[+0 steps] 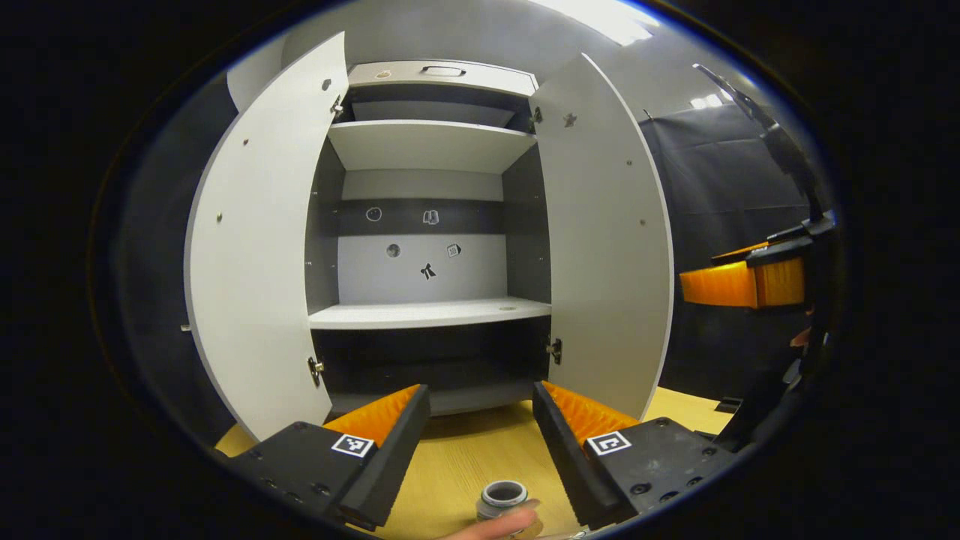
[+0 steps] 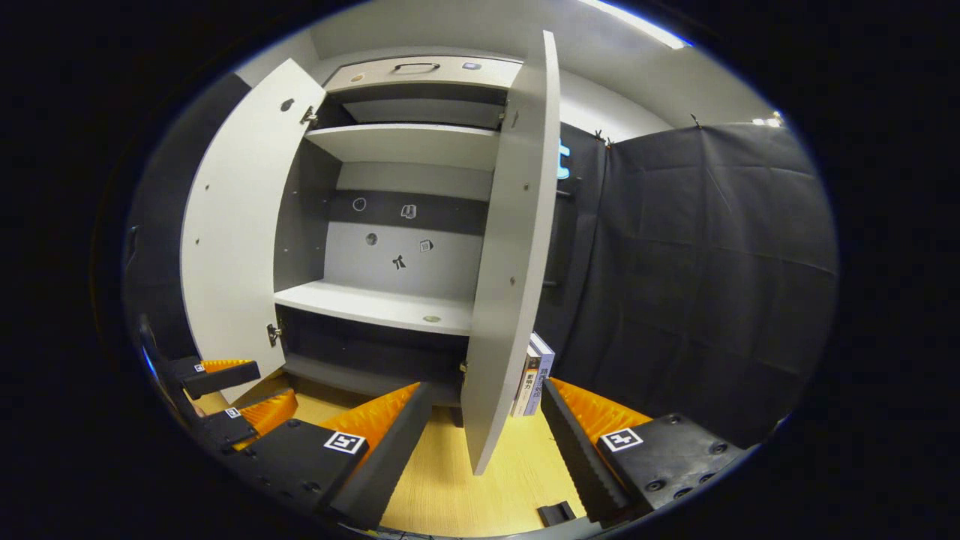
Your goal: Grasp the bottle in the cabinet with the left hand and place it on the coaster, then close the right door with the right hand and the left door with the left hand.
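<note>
My left hand-held gripper [image 1: 480, 442] hung released over the desk [image 1: 465, 457], the bottle [image 1: 503, 501] standing just below it. My right hand-held gripper [image 2: 484, 442], also released, faced the right door [image 2: 510, 255]; I judged pushing its outer face best. The coaster stayed hidden.
</note>
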{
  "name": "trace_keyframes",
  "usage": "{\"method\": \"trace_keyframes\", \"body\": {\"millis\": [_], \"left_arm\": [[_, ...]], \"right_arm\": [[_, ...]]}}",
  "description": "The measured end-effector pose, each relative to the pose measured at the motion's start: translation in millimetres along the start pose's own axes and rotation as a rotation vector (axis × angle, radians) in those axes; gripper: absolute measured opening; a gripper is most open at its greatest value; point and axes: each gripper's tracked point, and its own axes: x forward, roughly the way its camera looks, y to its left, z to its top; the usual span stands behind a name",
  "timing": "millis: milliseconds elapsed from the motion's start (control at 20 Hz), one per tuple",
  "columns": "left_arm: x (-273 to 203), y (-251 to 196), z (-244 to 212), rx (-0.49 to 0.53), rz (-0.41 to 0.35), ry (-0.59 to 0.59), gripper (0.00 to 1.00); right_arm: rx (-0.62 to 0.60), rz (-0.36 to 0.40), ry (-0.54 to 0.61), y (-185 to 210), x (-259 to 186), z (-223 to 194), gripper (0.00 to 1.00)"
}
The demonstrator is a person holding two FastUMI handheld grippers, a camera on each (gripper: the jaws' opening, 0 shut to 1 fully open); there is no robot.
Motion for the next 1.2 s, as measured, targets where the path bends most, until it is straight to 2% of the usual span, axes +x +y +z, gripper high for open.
{"method": "trace_keyframes", "body": {"millis": [100,350,500,550,700,900,1100,1150,1200], "left_arm": [[2.1,17.6,28.4,0.03,0.002,0.009,0.89],[5.9,53.2,93.5,0.014,-0.02,-0.042,0.9],[10.3,62.7,115.6,-0.008,-0.034,-0.032,0.88],[11.4,67.6,122.9,-0.007,-0.027,-0.039,0.9],[14.6,77.8,134.7,-0.009,0.031,-0.047,0.9],[15.3,83.8,137.6,-0.068,0.157,-0.032,0.9],[6.9,93.9,133.6,-0.117,0.318,-0.033,0.9],[3.6,97.2,131.9,-0.116,0.359,-0.028,0.9],[-0.8,99.4,131.2,-0.108,0.397,-0.024,0.9]], "right_arm": [[0.024,-0.062,0.004,-23.0,2.7,15.0,0.98],[0.063,-0.296,-0.12,-96.7,7.5,65.5,0.98],[0.072,-0.329,-0.214,-125.9,20.9,95.5,1.0],[0.06,-0.34,-0.236,-135.7,26.4,100.3,0.97],[0.018,-0.279,-0.23,-141.3,55.1,103.1,0.98],[0.0,-0.163,-0.232,-139.9,100.6,111.9,0.97],[0.08,-0.002,-0.227,-133.0,132.7,116.9,0.95],[0.108,0.035,-0.221,-130.6,137.0,116.7,0.99],[0.135,0.075,-0.211,-125.1,139.7,115.3,0.94]]}}
